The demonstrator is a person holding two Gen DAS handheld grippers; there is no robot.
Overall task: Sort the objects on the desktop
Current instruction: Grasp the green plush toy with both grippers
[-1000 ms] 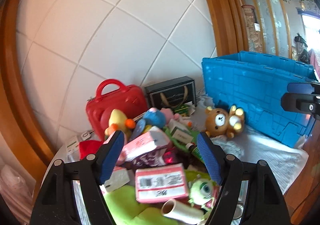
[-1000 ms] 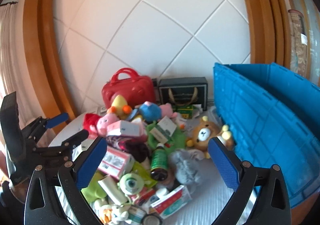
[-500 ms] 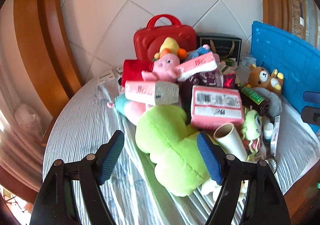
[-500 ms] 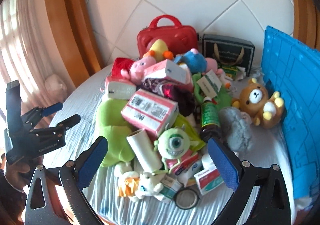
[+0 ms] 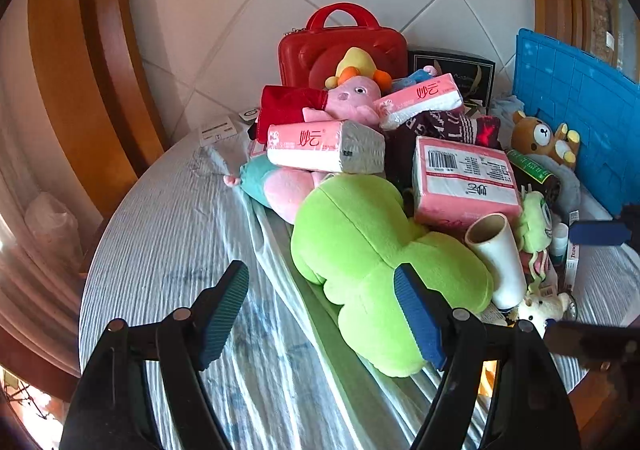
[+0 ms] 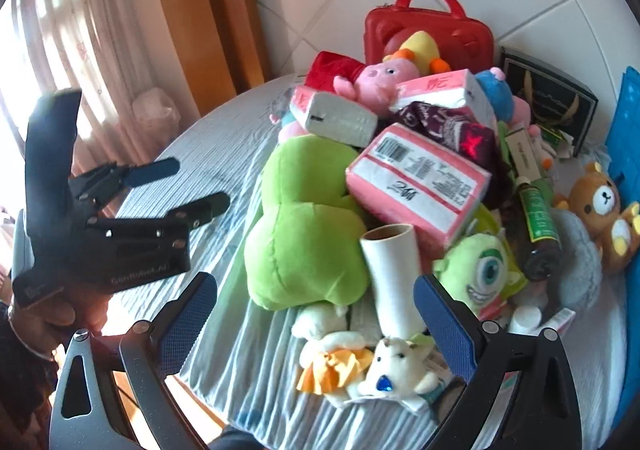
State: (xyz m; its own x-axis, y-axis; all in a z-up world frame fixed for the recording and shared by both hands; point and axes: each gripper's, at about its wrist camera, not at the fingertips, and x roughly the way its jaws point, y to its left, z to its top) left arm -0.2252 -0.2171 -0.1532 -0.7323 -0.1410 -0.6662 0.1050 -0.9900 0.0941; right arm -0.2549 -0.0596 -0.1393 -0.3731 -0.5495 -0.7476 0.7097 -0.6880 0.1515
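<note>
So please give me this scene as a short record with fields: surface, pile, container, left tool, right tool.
surface: round table with a pale striped cloth
pile: green plush, pink tissue packs, white roll, pink pig toy, one-eyed green toy, dark bottle, red case at the back
container: blue crate on the right, brown bear against it
left tool: open, empty, over the cloth
right tool: open, empty, near the roll
</note>
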